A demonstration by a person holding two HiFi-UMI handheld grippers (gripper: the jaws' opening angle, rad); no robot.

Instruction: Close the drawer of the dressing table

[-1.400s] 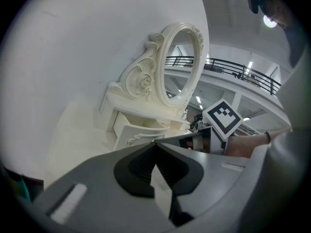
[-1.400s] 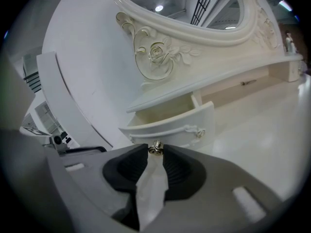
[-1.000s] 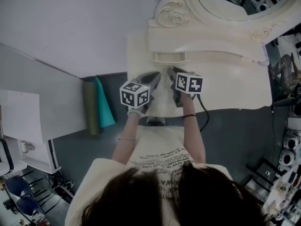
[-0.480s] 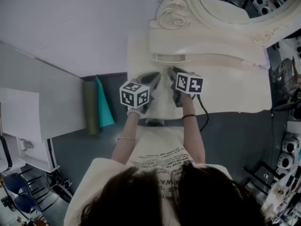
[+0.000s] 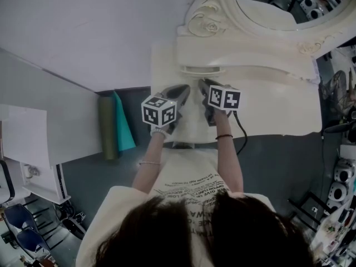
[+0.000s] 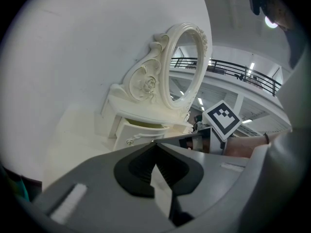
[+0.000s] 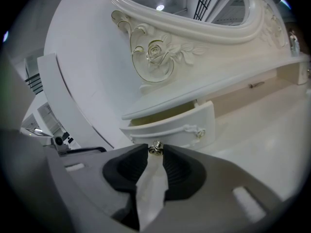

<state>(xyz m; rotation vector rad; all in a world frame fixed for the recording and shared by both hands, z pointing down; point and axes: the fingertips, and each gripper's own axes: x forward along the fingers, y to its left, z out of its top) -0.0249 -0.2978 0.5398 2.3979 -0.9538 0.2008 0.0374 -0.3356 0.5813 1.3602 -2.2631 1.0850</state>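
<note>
The white dressing table has a small curved drawer under its mirror shelf. The drawer stands a little way out, with a dark gap above its front. My right gripper points at the drawer front, its jaws shut on a small metal knob held between the tips. In the head view the right gripper lies just in front of the drawer. My left gripper rests beside it over the tabletop, shut and empty. In its own view the left gripper has the drawer ahead of it.
An ornate oval mirror rises behind the drawer. A white wall runs along the table's left. Green and teal rolls lie on the floor at the left. A black cable trails from the right gripper. Equipment crowds the right edge.
</note>
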